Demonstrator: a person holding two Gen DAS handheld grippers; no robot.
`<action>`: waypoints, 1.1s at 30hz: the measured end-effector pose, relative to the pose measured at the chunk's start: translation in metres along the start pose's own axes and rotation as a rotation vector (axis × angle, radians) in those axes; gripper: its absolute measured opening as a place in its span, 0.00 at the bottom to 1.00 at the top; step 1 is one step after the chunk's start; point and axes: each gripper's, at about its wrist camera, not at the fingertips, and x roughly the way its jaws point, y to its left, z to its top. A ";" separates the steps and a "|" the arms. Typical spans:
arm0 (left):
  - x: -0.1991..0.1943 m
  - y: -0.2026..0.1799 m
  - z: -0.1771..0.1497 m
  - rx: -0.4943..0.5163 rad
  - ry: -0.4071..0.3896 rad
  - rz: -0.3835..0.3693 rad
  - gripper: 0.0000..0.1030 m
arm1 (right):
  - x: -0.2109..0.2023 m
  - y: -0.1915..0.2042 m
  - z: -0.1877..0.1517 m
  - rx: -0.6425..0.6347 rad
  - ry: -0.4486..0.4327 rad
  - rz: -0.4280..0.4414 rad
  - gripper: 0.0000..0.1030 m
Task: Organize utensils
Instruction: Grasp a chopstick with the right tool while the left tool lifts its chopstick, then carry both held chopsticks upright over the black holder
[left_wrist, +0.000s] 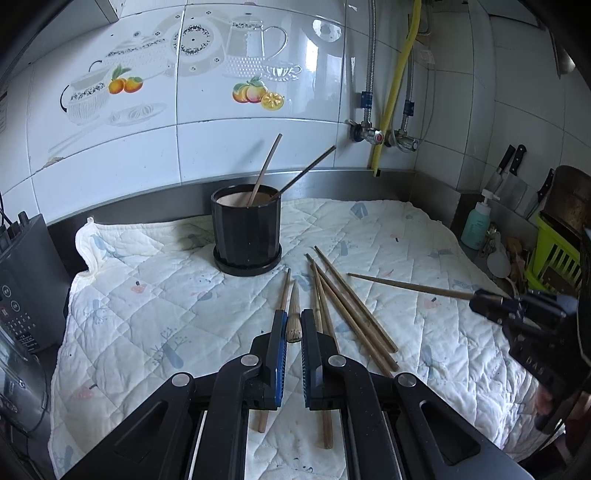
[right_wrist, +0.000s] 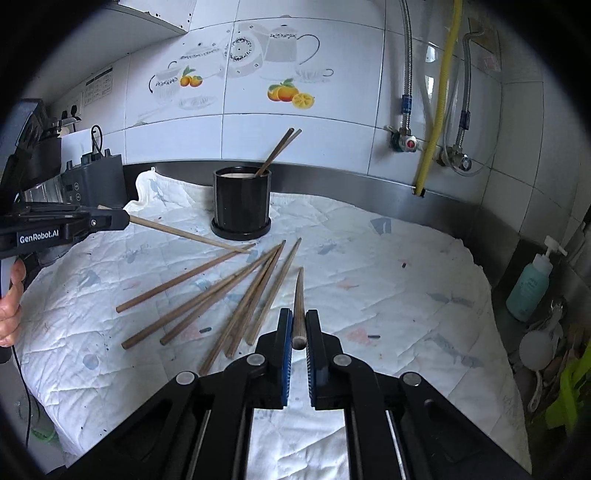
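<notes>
On a steel counter, a quilted white cloth lies spread out below a tiled wall. Far on the cloth stands a black pot on a matching saucer. Two chopsticks lean inside it, their tops sticking up and tilting right; the pot's inside looks pale, and nothing else shows in it.

Near the pot, in the middle of the cloth, loose chopsticks lie fanned out flat, their thin tips toward the pot and some crossing each other.

Seen from its own camera, the left gripper has its fingers clamped on one chopstick, which points away toward the pot. In the right wrist view this gripper enters from the left, a hand on its handle.

Likewise, the right gripper has its fingers pressed on another chopstick, thick end between the pads and tip pointing far.

At the right edge of the counter stand a teal pump bottle and a green rack. At the left sits a grey appliance.
</notes>
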 end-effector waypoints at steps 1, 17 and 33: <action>-0.001 0.001 0.003 0.003 -0.004 0.001 0.07 | 0.000 -0.002 0.006 -0.003 -0.007 0.002 0.09; -0.014 0.022 0.046 -0.008 -0.075 0.004 0.06 | 0.009 -0.016 0.077 -0.078 0.019 0.081 0.09; -0.036 0.043 0.118 -0.003 -0.130 0.031 0.06 | 0.004 -0.001 0.153 -0.170 0.002 0.170 0.09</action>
